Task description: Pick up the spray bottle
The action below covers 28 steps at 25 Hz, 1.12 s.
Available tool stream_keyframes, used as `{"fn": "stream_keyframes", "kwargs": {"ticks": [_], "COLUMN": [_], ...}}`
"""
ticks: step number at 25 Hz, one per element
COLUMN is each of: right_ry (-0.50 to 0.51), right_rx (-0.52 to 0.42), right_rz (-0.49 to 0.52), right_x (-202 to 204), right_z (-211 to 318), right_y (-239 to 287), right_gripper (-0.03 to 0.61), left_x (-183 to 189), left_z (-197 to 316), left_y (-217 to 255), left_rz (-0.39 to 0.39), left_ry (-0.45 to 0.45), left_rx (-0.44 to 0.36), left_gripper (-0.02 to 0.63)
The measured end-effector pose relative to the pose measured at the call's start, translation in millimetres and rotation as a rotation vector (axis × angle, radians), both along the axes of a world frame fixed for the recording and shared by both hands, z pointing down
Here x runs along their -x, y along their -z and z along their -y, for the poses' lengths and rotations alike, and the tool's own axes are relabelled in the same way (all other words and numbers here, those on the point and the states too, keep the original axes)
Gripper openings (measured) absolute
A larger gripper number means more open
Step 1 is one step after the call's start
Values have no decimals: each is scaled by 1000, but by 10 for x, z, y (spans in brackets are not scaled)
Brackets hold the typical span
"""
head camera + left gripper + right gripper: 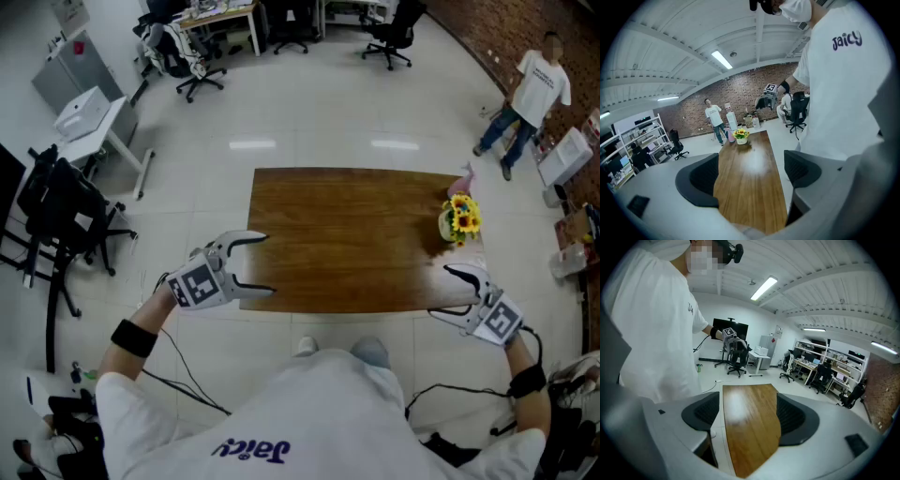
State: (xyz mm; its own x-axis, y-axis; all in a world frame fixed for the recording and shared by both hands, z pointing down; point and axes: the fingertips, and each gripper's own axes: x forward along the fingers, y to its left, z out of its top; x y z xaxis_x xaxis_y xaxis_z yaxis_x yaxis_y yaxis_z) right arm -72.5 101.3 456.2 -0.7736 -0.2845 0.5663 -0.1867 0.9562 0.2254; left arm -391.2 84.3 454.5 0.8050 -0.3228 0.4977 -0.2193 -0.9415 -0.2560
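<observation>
A small pink spray bottle stands at the table's far right corner, just behind a pot of yellow flowers. In the left gripper view the bottle shows at the far end of the table, left of the flowers. My left gripper hovers open over the near left corner of the brown table, nothing between its jaws. My right gripper is open too, at the near right corner, well short of the flowers. Both point across the table top.
A person walks on the floor beyond the table's far right corner. Office chairs and desks line the back. A black chair and a white desk stand to the left. The person's legs are at the near edge.
</observation>
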Motion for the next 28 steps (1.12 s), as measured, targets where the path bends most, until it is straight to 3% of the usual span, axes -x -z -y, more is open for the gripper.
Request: {"fn": "stream_keyframes", "kwargs": {"ticks": [5,9,14,22,28], "right_ry": [17,38,71,83,38], "right_rx": [17,27,32,43,9], "right_rz": [1,11,42,115,194], "right_x": [-9,-322,-1062,-2210,-2563], "right_z": [115,316,692,1275,1720], "right_y": [-113,-152,-111,-68,138], "right_gripper": [393,393,393,393,393], "left_x": [-189,-557,-1347,-2651,-3315], "left_z": [146,310,548,1096,1385], "left_y": [-78,-138,-165,-116,-10], "left_rz": [-2,8,25,-12,-62], "left_ry": [0,2,21,75,88], "left_rx": [-7,-2,20,26,22], "left_gripper": [451,451,451,451,451]}}
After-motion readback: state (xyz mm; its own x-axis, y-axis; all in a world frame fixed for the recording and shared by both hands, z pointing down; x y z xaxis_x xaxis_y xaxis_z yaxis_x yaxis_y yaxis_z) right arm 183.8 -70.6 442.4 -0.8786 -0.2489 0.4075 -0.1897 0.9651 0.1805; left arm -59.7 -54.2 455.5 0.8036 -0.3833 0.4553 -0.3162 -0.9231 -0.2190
